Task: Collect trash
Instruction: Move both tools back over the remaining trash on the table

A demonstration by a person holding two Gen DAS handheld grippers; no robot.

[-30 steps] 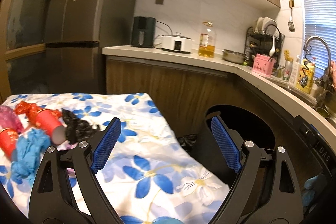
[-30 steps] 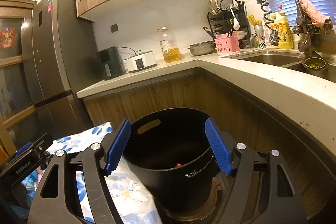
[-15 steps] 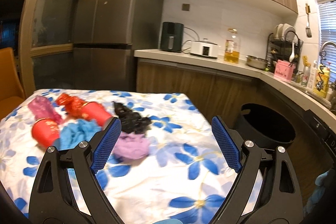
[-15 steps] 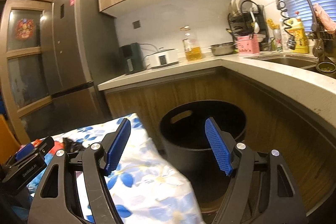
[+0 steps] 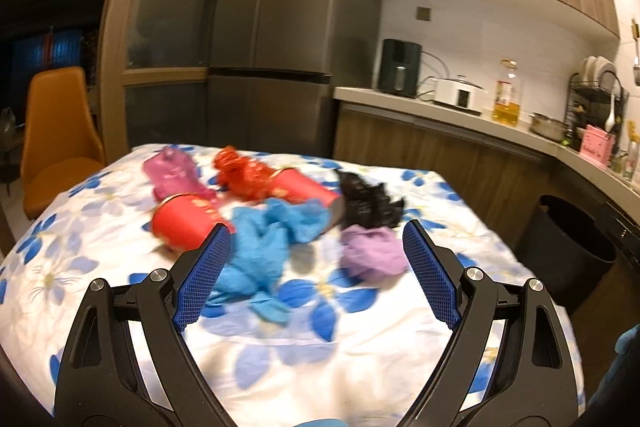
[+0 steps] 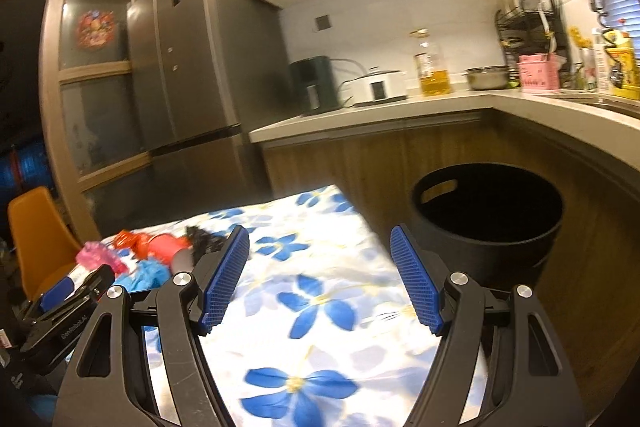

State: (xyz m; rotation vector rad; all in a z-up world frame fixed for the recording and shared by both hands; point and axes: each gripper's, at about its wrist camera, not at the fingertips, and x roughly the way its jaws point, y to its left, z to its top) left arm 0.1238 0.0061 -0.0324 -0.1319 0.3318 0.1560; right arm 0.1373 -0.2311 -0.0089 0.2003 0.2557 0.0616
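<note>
Hovering over the near edge of the flowered tablecloth (image 5: 120, 259), the left gripper (image 5: 316, 271) has its jaws spread wide with nothing between them. Toward the cloth's far edge lies the trash: 2 red paper cups (image 5: 182, 221), a blue glove (image 5: 264, 247), a purple wad (image 5: 370, 251), what looks like crumpled black plastic (image 5: 368, 205), and pink (image 5: 172, 173) and red wrappers (image 5: 244, 175). The right gripper (image 6: 320, 279), also well open and empty, hangs above the cloth's right edge, beside the black bin (image 6: 486, 227) on the floor.
</note>
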